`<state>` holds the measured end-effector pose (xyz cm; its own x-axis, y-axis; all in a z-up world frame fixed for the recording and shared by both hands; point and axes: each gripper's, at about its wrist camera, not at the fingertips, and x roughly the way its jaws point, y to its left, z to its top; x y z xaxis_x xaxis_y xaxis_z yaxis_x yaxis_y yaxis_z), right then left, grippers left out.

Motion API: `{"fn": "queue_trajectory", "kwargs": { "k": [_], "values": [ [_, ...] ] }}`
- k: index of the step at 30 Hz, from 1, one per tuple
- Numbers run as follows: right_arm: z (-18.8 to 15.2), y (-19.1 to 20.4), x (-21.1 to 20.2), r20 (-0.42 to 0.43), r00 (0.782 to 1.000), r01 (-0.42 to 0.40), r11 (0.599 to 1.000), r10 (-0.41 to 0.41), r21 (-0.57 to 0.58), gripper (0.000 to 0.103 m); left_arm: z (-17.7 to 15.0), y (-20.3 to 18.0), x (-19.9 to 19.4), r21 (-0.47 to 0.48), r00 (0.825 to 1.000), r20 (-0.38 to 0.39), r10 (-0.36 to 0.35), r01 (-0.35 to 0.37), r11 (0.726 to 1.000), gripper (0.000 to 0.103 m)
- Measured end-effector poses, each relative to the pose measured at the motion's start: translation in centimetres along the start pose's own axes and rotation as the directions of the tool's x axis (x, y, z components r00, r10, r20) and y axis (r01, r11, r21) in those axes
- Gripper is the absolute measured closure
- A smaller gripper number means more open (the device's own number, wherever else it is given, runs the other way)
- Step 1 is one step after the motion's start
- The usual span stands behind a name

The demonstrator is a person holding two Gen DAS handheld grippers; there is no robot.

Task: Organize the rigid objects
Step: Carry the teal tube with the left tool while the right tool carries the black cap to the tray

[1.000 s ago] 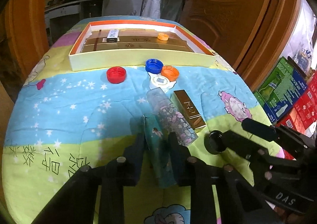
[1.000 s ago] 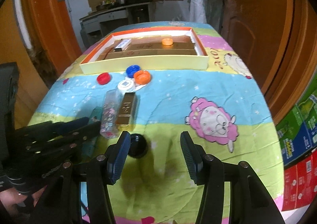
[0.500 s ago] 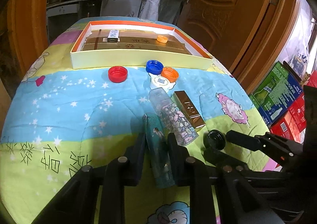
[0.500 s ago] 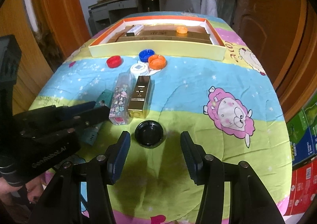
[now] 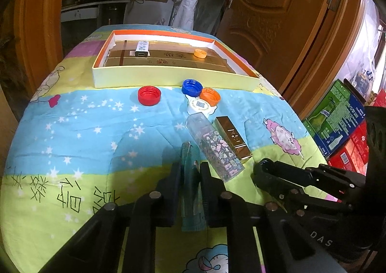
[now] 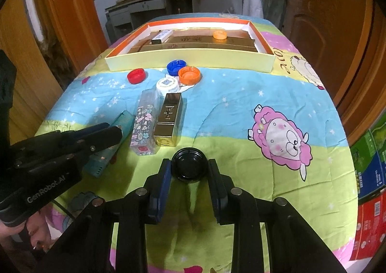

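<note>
1. Small room w/ brown wooden doors (image 6: 320, 7) on the right and a kitchen counter (image 6: 144, 0) w/ pots at the back. In front, a table under a cartoon-print cloth (image 6: 241, 94) in blue, yellow-green and pink.
2. Far side of table: a shallow tray (image 5: 168, 77), cream walls, orange rim. Inside it, a small white box (image 5: 141, 48) near the left end and an orange cap (image 5: 200, 53) toward the right.
3. Just before the tray wall: red cap (image 5: 149, 95) by itself; blue cap (image 5: 192, 87), a second orange cap (image 5: 210, 96) and a white cap (image 5: 199, 106) bunched together, touching or nearly so.
4. Mid-table, side by side and about parallel: clear floral box (image 6: 144, 123) and gold bar-shaped box (image 6: 168, 121), both lying flat. They look to be touching; hard to be sure.
5. Left gripper (image 5: 190, 174): jaws have just been closing and are now clenched on a teal box (image 5: 190, 164), pads on both of its long sides. Box lies on the cloth, just left of the floral box.
6. Right gripper (image 6: 189, 166): jaws have just been closing too, now grasping a black round lid (image 6: 189, 164) by its sides. Lid sits on the yellow-green band, just in front of the gold box.
7. Bottom-left of right wrist view: part of a person's hand (image 6: 36, 236) under the left gripper's body.
</note>
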<state>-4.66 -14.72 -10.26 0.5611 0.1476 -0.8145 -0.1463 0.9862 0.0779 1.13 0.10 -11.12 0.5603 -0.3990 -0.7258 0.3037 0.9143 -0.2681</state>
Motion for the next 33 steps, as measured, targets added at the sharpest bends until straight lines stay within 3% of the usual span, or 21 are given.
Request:
{"fn": "queue_trajectory", "kwargs": {
  "k": [8, 16, 20, 23, 33],
  "values": [
    [0.1, -0.1, -0.2, 0.007, 1.000, -0.007, 1.000, 0.006, 0.011, 0.072, -0.1, -0.3, -0.2, 0.016, 1.000, 0.006, -0.016, 0.016, 1.000, 0.089],
    [-0.1, -0.3, -0.5, 0.027, 0.999, -0.022, 0.999, 0.021, 0.023, 0.072, -0.2, -0.8, 1.0, 0.020, 0.999, -0.038, -0.005, 0.006, 1.000, 0.086],
    [-0.3, -0.5, -0.6, 0.031, 0.999, -0.033, 0.999, 0.032, 0.036, 0.072, -0.3, -1.4, 1.1, 0.062, 0.999, -0.029, 0.023, -0.021, 0.998, 0.084],
    [-0.4, -0.6, -0.6, 0.033, 0.999, -0.037, 0.999, 0.036, 0.038, 0.072, -0.3, -1.2, 1.2, 0.054, 0.999, -0.030, 0.025, -0.023, 0.998, 0.089],
    [-0.4, -0.8, -0.9, 0.051, 0.997, -0.055, 0.998, 0.053, 0.044, 0.072, 0.0, -1.0, -0.1, 0.046, 1.000, 0.001, 0.026, -0.026, 0.999, 0.090]
  ]
}}
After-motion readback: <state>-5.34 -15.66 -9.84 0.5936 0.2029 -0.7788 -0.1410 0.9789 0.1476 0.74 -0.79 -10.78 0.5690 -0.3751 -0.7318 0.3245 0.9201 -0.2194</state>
